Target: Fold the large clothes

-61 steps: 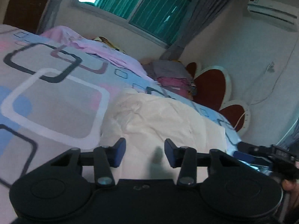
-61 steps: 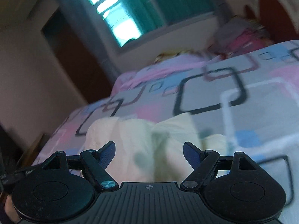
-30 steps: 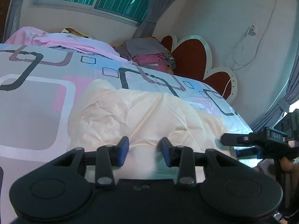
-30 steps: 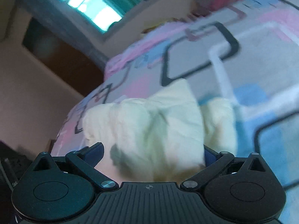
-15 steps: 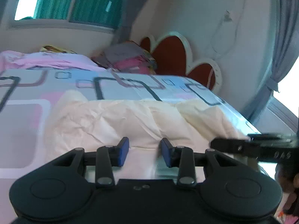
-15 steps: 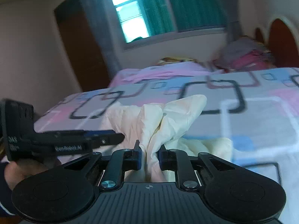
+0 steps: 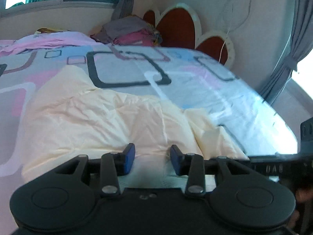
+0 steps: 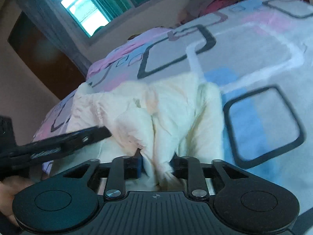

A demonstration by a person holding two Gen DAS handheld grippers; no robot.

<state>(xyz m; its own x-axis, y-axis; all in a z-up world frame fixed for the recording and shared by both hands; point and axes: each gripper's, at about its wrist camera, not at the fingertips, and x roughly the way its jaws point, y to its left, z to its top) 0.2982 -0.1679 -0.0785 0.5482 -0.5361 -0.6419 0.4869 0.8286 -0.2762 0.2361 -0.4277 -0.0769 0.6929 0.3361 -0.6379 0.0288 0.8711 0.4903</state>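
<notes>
Right gripper [image 8: 157, 166] no longer pinched tight — jaws opening around cream garment [image 8: 168, 117]; left gripper [image 7: 152, 157] opening, empty.

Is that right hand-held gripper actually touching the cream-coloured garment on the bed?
Touching. In the right wrist view a bunched fold of the cream garment sits between the opening jaws of the right hand-held gripper, resting against its fingers.

Cream garment [image 7: 101, 121] on patterned bedspread [image 7: 195, 82]
</notes>
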